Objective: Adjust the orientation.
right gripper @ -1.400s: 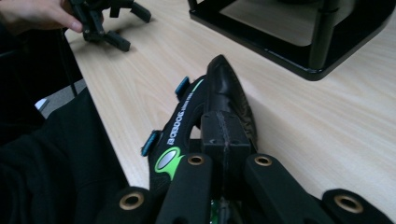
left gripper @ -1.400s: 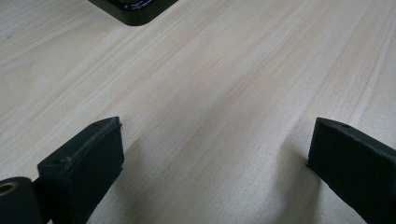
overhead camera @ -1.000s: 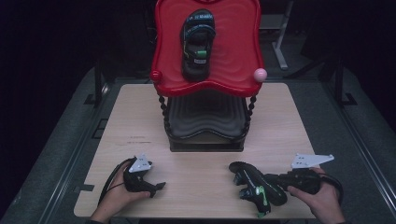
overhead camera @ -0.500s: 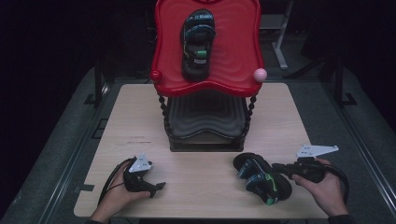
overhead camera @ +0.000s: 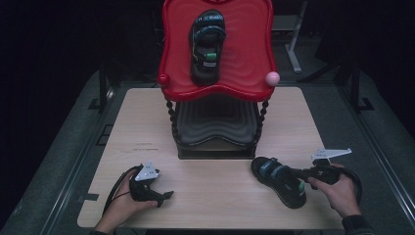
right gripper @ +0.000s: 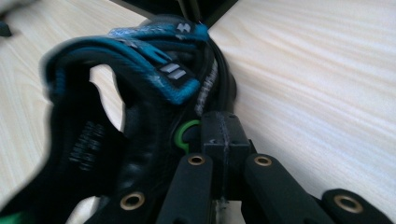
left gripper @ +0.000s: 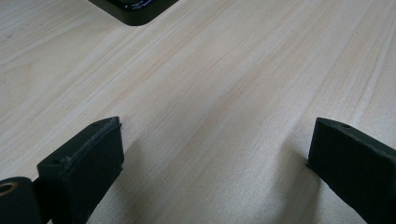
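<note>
A black sandal with blue straps (overhead camera: 275, 177) (right gripper: 140, 93) sits low at the table's front right, slanted, its far end toward the rack's base. My right gripper (overhead camera: 301, 175) (right gripper: 223, 140) is shut on the near end of it, by a green ring. A matching sandal (overhead camera: 206, 46) lies on the top red tray (overhead camera: 247, 84) of the two-tier rack. My left gripper (overhead camera: 165, 196) (left gripper: 215, 154) rests at the front left of the wooden table (overhead camera: 147, 127), its jaws wide open over bare wood with nothing between them.
The rack's dark lower shelf (overhead camera: 215, 128) stands on a black base (left gripper: 135, 11) at mid-table. A pink ball (overhead camera: 272, 77) and a red ball (overhead camera: 163, 79) cap the red tray's front corners. Bare wood lies between the two grippers.
My right hand has moved right and down with the sandal, which has turned from lying on its side to sitting flatter on the table. The left gripper has stayed put.
</note>
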The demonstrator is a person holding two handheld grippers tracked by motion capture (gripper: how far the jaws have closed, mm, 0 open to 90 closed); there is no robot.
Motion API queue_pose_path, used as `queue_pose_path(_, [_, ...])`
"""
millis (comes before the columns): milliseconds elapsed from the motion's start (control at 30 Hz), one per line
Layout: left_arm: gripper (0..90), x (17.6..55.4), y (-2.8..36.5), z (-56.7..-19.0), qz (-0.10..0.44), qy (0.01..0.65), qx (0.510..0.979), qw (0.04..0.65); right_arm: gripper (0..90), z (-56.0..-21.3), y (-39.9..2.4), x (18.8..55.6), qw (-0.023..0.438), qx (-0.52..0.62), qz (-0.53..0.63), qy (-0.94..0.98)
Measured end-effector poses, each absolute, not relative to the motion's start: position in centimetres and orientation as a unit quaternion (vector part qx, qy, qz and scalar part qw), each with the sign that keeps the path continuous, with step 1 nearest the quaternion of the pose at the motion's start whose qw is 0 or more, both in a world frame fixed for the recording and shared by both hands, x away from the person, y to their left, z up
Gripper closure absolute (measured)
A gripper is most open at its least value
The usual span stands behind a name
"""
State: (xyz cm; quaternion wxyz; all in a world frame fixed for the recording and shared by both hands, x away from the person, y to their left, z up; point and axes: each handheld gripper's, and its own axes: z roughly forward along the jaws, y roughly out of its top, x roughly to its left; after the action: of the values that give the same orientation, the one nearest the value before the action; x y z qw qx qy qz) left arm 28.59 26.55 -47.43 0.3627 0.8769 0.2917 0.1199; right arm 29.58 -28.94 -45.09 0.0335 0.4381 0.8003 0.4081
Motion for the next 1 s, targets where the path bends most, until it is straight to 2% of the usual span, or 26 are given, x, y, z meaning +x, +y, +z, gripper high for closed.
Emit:
queue_pose_path(333, [2.3, 28.6, 26.5, -47.4, 0.12, 0.292, 0.877, 0.363, 90.0, -44.7, -31.2, 28.3, 0.055, 0.45, 0.418, 0.787])
queue_pose_path(533, [2.3, 28.6, 26.5, -47.4, 0.12, 0.292, 0.877, 0.363, 90.0, -46.6, -32.7, 25.5, 0.034, 0.457, 0.397, 0.795])
queue_pose_path(1000, [2.2, 28.8, 26.4, -47.4, 0.121, 0.294, 0.876, 0.362, 90.0, -46.6, -30.0, 23.4, 0.008, 0.384, 0.387, 0.838])
